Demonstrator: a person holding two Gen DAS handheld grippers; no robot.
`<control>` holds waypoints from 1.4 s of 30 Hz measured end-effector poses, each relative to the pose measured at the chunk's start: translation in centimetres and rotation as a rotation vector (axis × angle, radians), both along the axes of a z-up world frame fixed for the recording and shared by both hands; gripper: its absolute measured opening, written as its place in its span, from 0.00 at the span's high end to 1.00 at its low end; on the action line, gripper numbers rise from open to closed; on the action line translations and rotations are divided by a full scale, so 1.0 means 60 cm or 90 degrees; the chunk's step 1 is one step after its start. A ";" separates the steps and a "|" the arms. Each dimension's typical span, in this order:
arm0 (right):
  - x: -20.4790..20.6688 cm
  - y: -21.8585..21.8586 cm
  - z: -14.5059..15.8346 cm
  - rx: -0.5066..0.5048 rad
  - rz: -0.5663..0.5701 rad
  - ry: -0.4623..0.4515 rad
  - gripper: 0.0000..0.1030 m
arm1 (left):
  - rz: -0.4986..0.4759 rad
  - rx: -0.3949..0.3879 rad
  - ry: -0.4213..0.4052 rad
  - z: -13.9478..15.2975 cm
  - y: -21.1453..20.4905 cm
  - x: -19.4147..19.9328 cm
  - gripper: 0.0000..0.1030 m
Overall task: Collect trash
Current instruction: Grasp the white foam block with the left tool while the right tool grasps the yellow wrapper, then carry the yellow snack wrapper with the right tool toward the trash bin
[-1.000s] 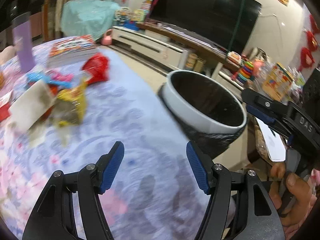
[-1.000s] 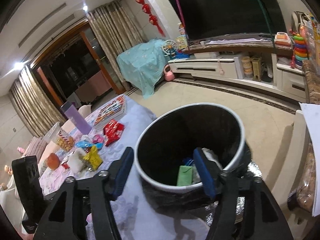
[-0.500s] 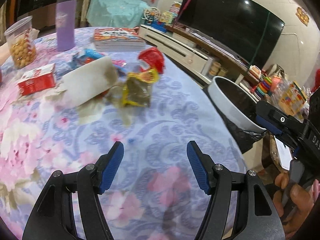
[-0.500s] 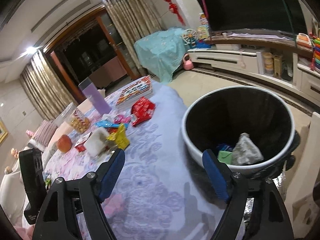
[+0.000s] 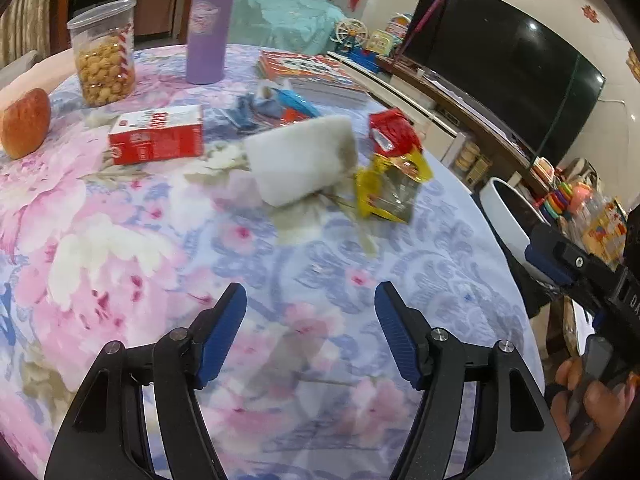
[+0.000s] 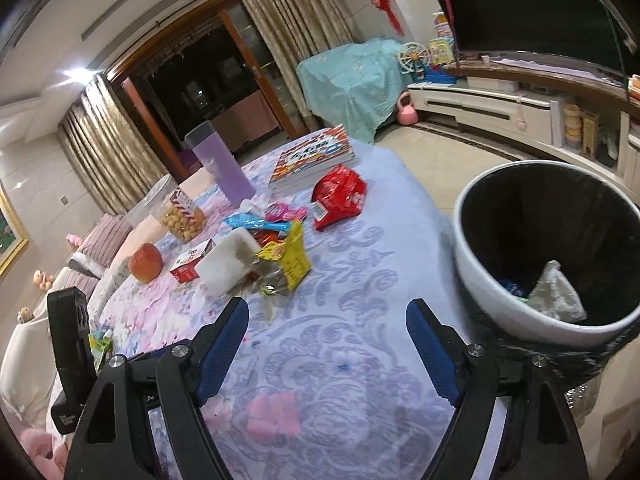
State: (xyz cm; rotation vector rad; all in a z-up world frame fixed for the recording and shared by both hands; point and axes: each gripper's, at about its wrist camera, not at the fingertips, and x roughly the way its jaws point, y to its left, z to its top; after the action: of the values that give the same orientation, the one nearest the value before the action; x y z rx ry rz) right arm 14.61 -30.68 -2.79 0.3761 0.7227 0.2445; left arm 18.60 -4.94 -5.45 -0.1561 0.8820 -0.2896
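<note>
Trash lies in a heap on the flowered tablecloth [image 5: 120, 240]: a dirty white block [image 5: 300, 160] [image 6: 228, 264], a yellow wrapper [image 5: 388, 192] [image 6: 288, 258], a red wrapper [image 5: 394, 132] [image 6: 340, 196] and blue and pink wrappers [image 6: 264, 220]. My left gripper [image 5: 311, 300] hovers open over bare cloth, short of the heap, with nothing between its fingers. My right gripper [image 6: 328, 316] is open too, wider, empty, above the cloth between heap and bin. The white bin with a black liner [image 6: 500, 304] [image 5: 504, 216] stands off the table's right edge, with crumpled trash [image 6: 556, 296] inside.
Farther back on the table are a red carton [image 5: 160, 140], an apple [image 5: 24, 124], a snack jar [image 5: 104, 64], a purple tumbler [image 5: 208, 24] and a stack of books [image 5: 312, 76]. A hand [image 5: 592, 408] holds the other gripper at the right. A TV cabinet runs behind the bin.
Both views have swung left from the bin to the table. The heap now lies ahead of the left gripper; the bin has slid to the right. The right jaws opened wider.
</note>
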 end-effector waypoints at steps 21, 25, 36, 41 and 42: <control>0.092 0.078 -0.047 -0.005 0.040 0.032 0.24 | -0.038 -0.002 0.010 -0.012 0.039 0.097 0.30; 0.117 0.084 -0.057 -0.008 0.048 0.042 0.42 | -0.064 -0.007 0.010 -0.014 0.036 0.127 0.30; 0.143 0.076 -0.076 0.004 0.058 0.066 0.93 | -0.112 -0.036 -0.010 -0.014 0.015 0.163 0.54; 0.129 0.066 -0.073 0.003 0.051 0.060 0.96 | -0.113 -0.001 -0.033 -0.007 0.004 0.145 0.64; 0.128 0.065 -0.072 0.004 0.050 0.060 0.96 | -0.112 -0.004 -0.034 -0.005 0.005 0.141 0.65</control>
State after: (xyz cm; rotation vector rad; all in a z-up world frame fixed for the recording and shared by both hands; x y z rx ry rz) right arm 22.29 -26.79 -7.13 0.3681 0.8301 0.3045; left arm 27.05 -4.62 -5.76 -0.0757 0.8431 -0.4578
